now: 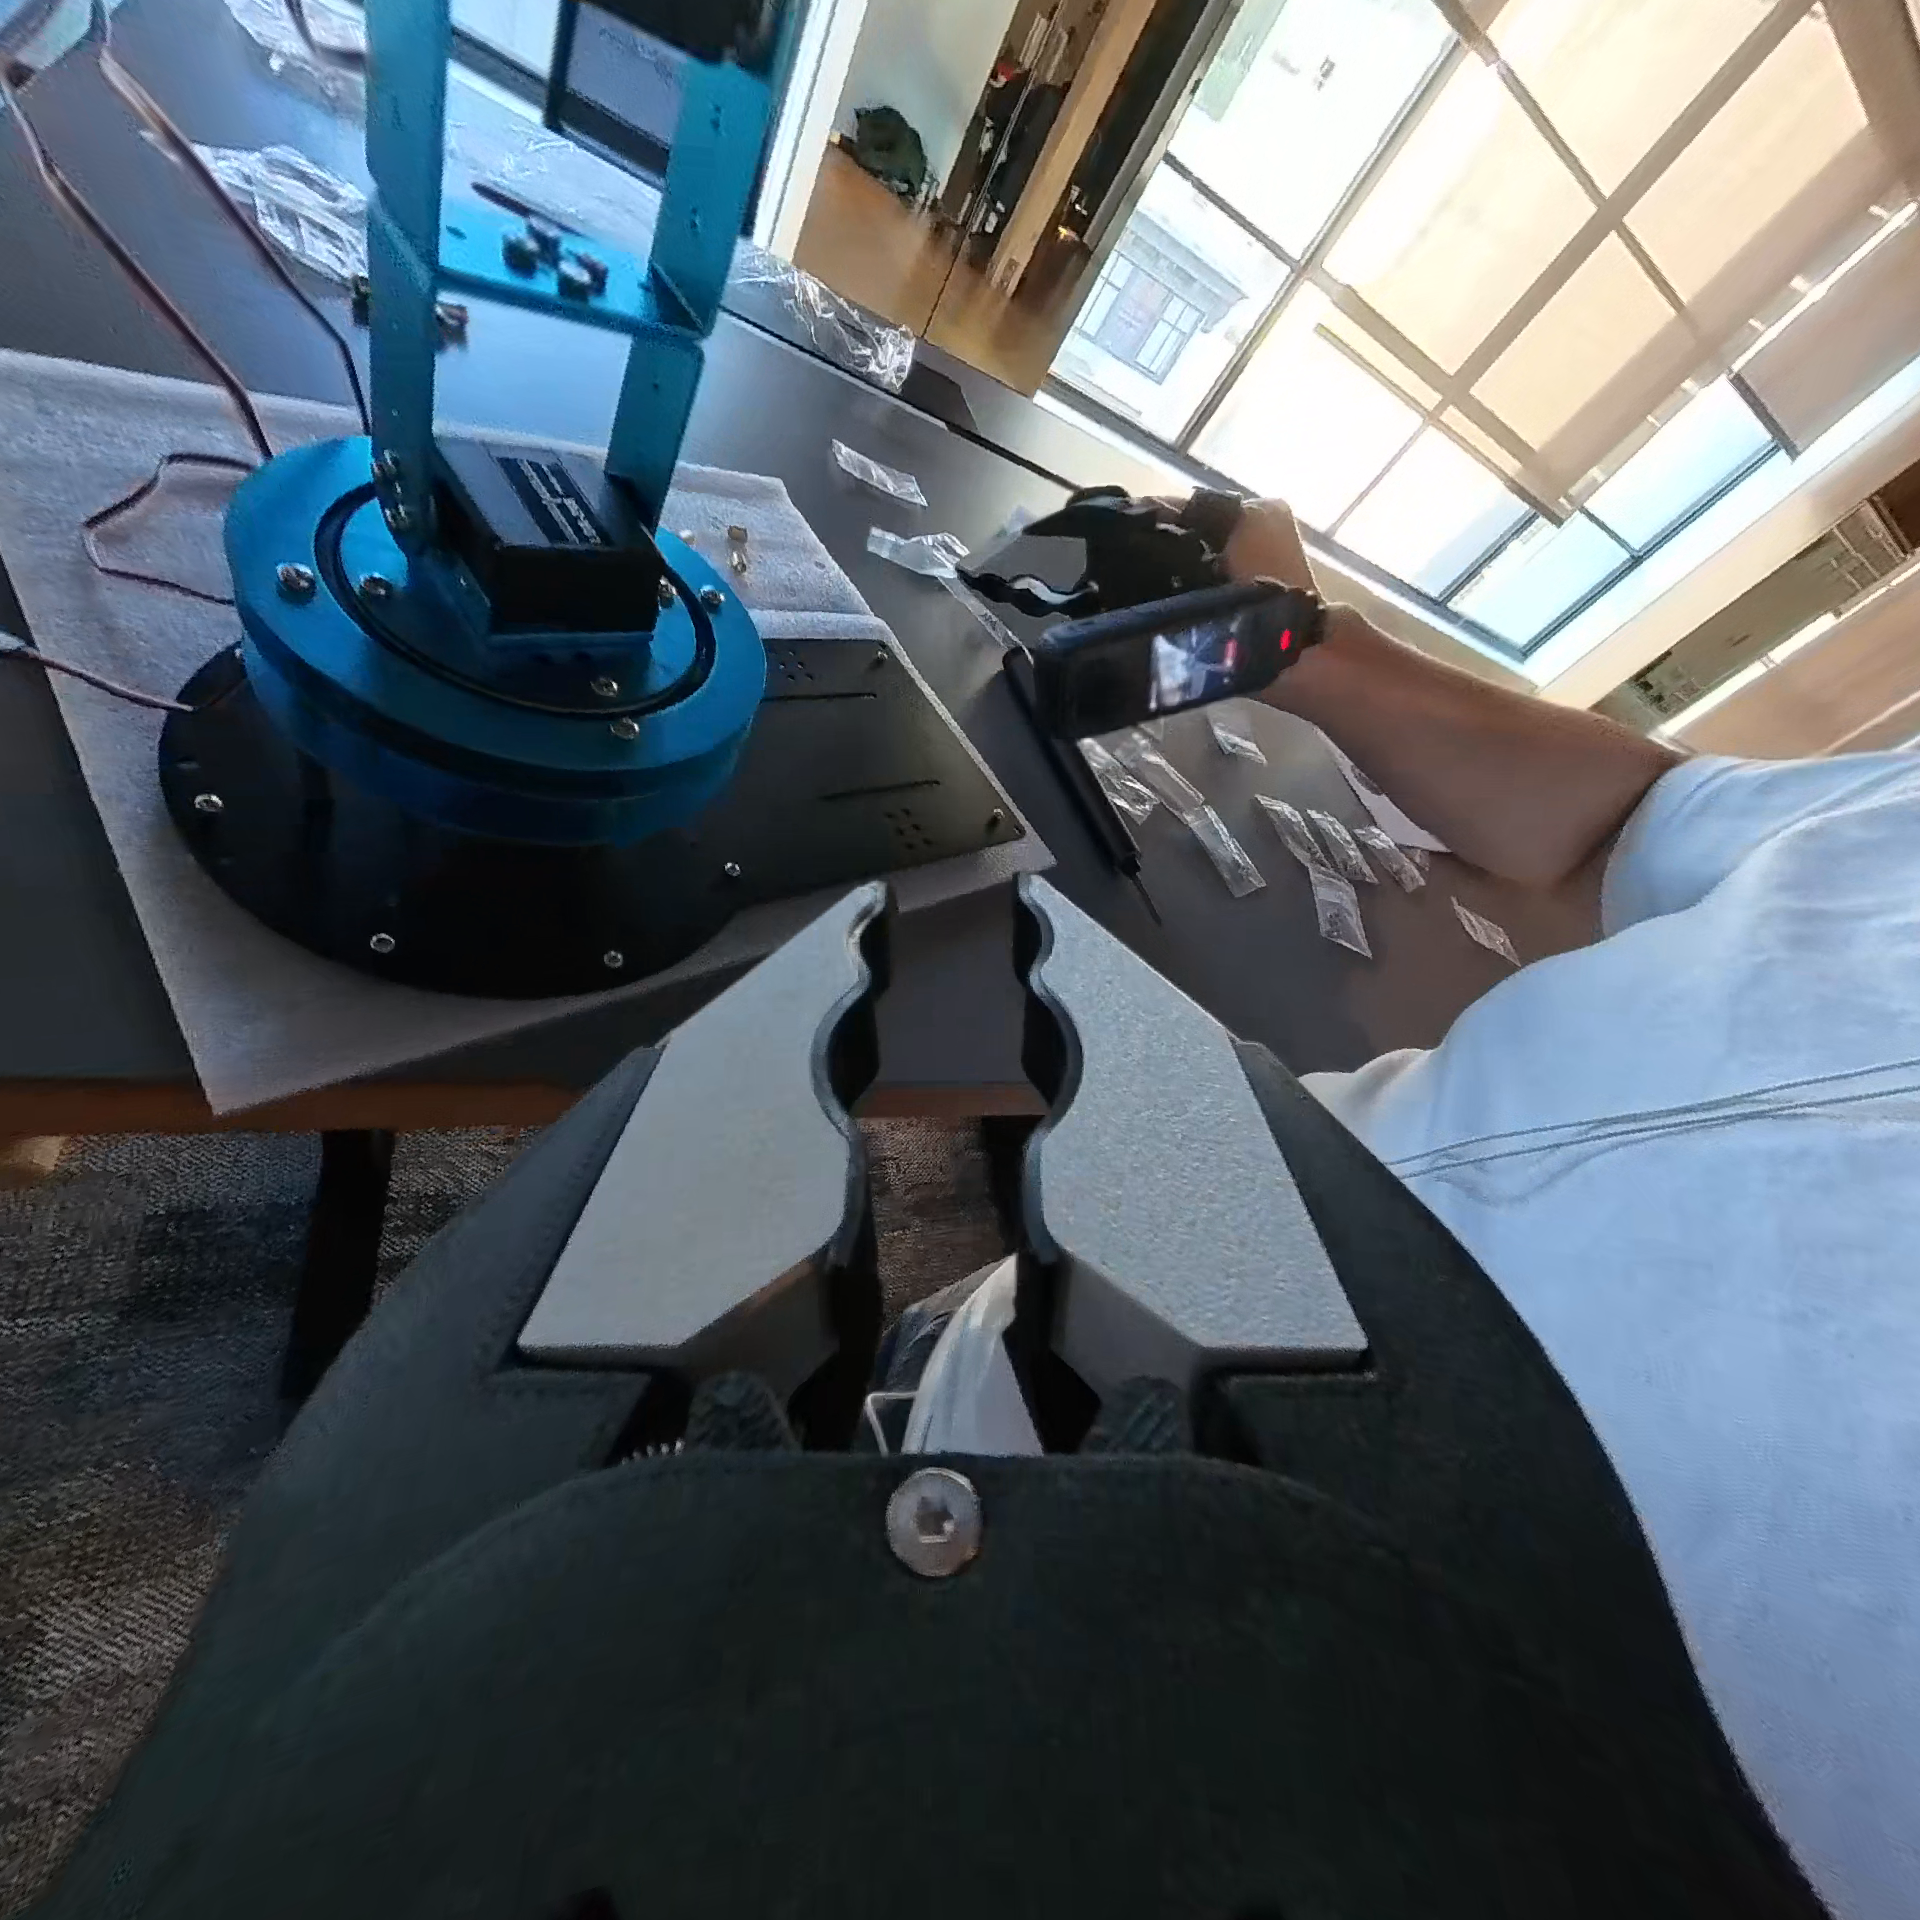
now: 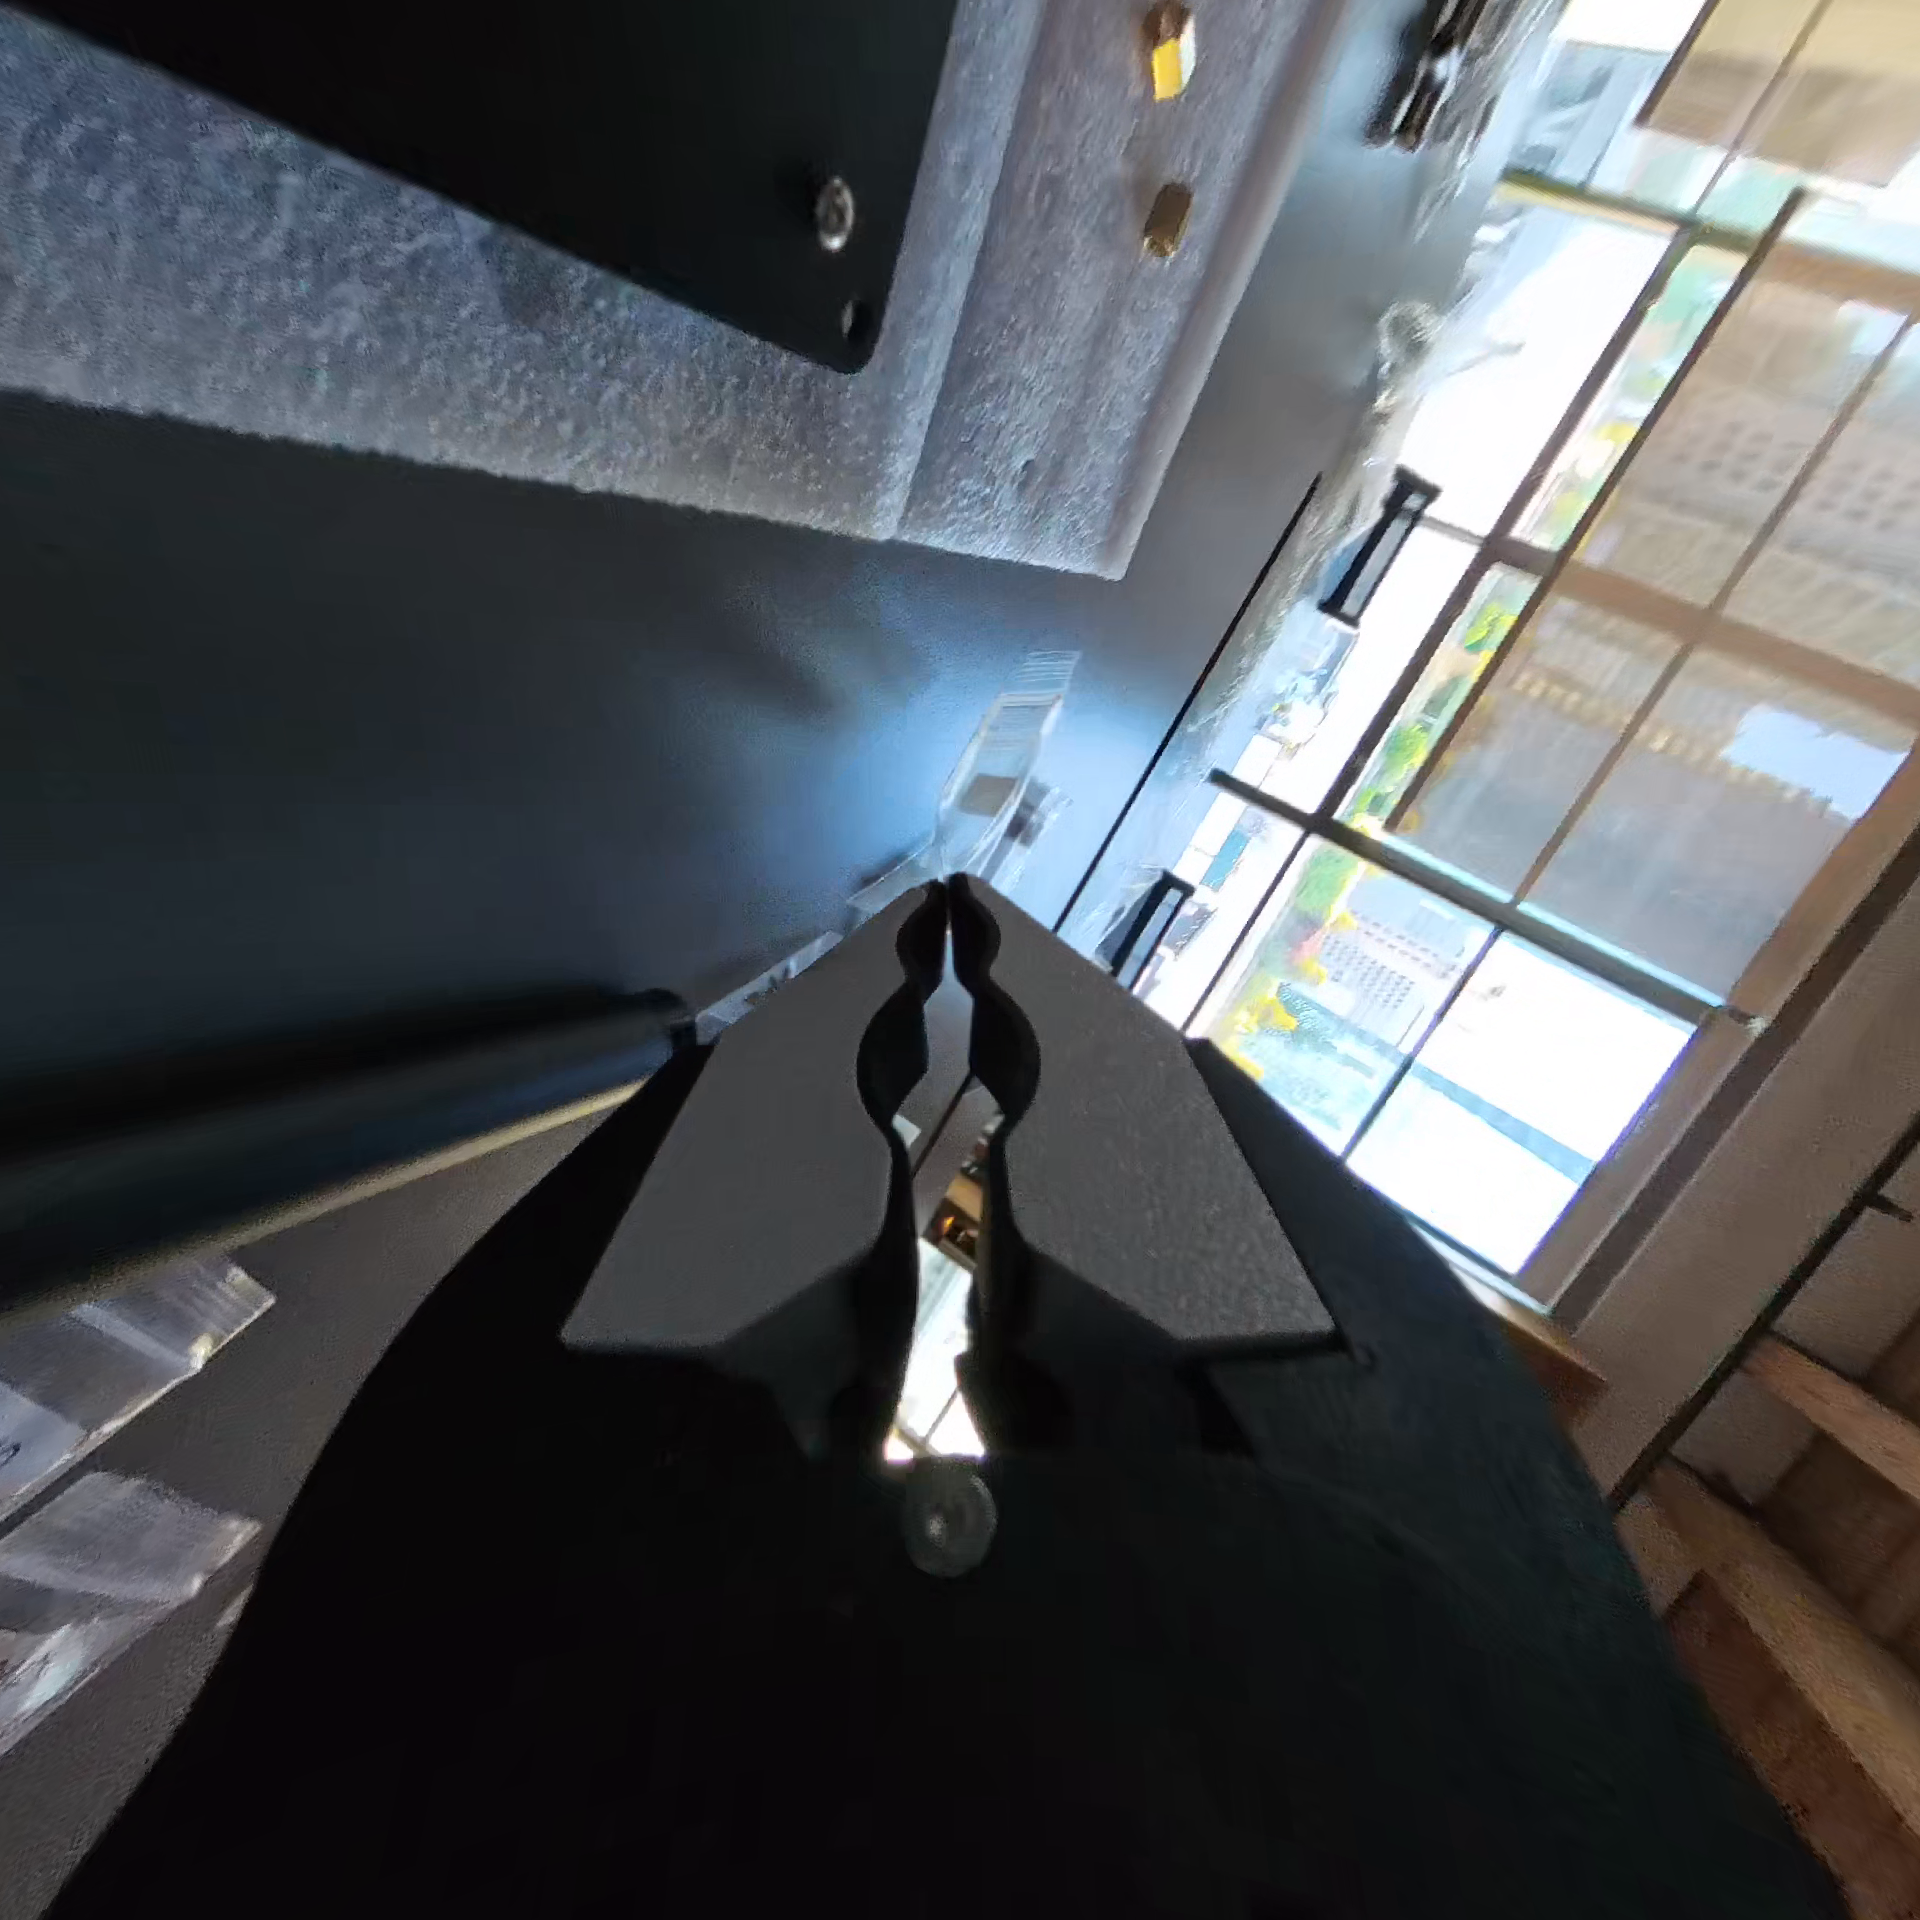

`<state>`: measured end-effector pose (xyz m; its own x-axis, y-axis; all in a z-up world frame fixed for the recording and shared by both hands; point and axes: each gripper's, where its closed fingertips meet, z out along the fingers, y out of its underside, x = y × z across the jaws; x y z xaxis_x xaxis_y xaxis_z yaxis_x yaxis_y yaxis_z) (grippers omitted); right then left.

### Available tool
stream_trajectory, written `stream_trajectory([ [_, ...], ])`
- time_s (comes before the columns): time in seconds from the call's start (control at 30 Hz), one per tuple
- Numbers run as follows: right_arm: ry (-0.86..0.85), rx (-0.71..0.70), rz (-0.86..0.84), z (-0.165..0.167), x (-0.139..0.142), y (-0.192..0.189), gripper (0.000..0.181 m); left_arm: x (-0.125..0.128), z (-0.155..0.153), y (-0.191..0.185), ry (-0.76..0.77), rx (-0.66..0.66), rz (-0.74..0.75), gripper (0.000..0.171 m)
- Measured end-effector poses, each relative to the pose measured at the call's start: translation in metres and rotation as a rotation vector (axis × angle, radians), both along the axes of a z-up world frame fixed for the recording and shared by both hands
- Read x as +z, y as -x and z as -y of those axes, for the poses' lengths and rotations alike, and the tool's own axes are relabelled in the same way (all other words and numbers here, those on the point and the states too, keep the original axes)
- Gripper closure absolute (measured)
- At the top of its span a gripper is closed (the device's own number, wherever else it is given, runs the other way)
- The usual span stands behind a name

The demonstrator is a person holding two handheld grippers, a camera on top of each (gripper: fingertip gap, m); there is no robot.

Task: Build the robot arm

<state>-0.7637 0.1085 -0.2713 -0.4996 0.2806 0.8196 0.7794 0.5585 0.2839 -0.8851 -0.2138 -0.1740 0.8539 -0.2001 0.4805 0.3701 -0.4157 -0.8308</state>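
Note:
My left gripper [image 1: 954, 914] is open and empty, held just off the front edge of the dark table [image 1: 1195, 966]. Ahead of it a blue metal robot arm [image 1: 499, 665] stands on a black base plate [image 1: 894, 748] on a grey mat [image 1: 260, 997]. My right gripper [image 2: 948, 888] is shut, low over the table [image 2: 416, 675]. Its tips are at the edge of a small clear bag [image 2: 1003, 758]; I cannot tell whether they pinch it. The right gripper also shows in the left wrist view [image 1: 1039, 561], held by a hand.
A black screwdriver [image 1: 1091, 790] lies beside the mat; it also shows in the right wrist view [image 2: 312, 1122]. Several small clear parts bags [image 1: 1226, 852] are scattered at the right. Brass standoffs [image 2: 1169, 218] lie on the mat [image 2: 520, 364]. Servo wires [image 1: 208, 312] trail left. Large windows [image 2: 1558, 727] are behind. The left gripper's tips are roughly 35 cm from the right gripper's.

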Motion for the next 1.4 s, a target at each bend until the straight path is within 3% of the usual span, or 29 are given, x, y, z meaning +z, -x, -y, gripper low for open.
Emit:
stream_trajectory([
  [0.2, 0.072, -0.043, 0.059, 0.006, -0.018, -0.006, 0.180, -0.007, 0.018, 0.003, 0.031, 0.032, 0.016, 0.151],
  [0.3, 0.196, -0.069, 0.029, 0.018, -0.024, -0.013, 0.169, -0.007, 0.025, 0.008, 0.039, 0.050, 0.013, 0.151],
  [0.47, 0.576, -0.150, -0.193, 0.037, -0.016, -0.021, 0.161, -0.009, 0.032, 0.014, 0.058, 0.062, 0.009, 0.151],
  [0.6, 0.837, -0.248, -0.435, 0.014, -0.007, -0.016, 0.172, -0.007, 0.031, 0.014, 0.058, 0.058, 0.007, 0.151],
  [0.7, 1.003, -0.341, -0.459, 0.005, -0.022, -0.017, 0.172, -0.005, 0.027, 0.012, 0.056, 0.042, 0.000, 0.151],
  [0.83, 1.059, -0.350, -0.529, 0.002, -0.022, -0.016, 0.172, 0.001, 0.024, 0.010, 0.040, 0.021, -0.008, 0.151],
  [0.93, 1.057, -0.338, -0.638, 0.003, -0.001, -0.025, 0.172, 0.003, 0.019, 0.011, 0.031, -0.009, -0.005, 0.151],
  [1.17, 0.961, -0.313, -1.021, 0.033, 0.062, -0.106, 0.163, 0.006, -0.002, 0.004, 0.012, -0.125, -0.074, 0.150],
  [1.4, 0.750, -0.372, -1.333, 0.049, 0.099, -0.261, 0.150, 0.017, -0.027, -0.040, -0.028, -0.097, -0.156, 0.150],
])
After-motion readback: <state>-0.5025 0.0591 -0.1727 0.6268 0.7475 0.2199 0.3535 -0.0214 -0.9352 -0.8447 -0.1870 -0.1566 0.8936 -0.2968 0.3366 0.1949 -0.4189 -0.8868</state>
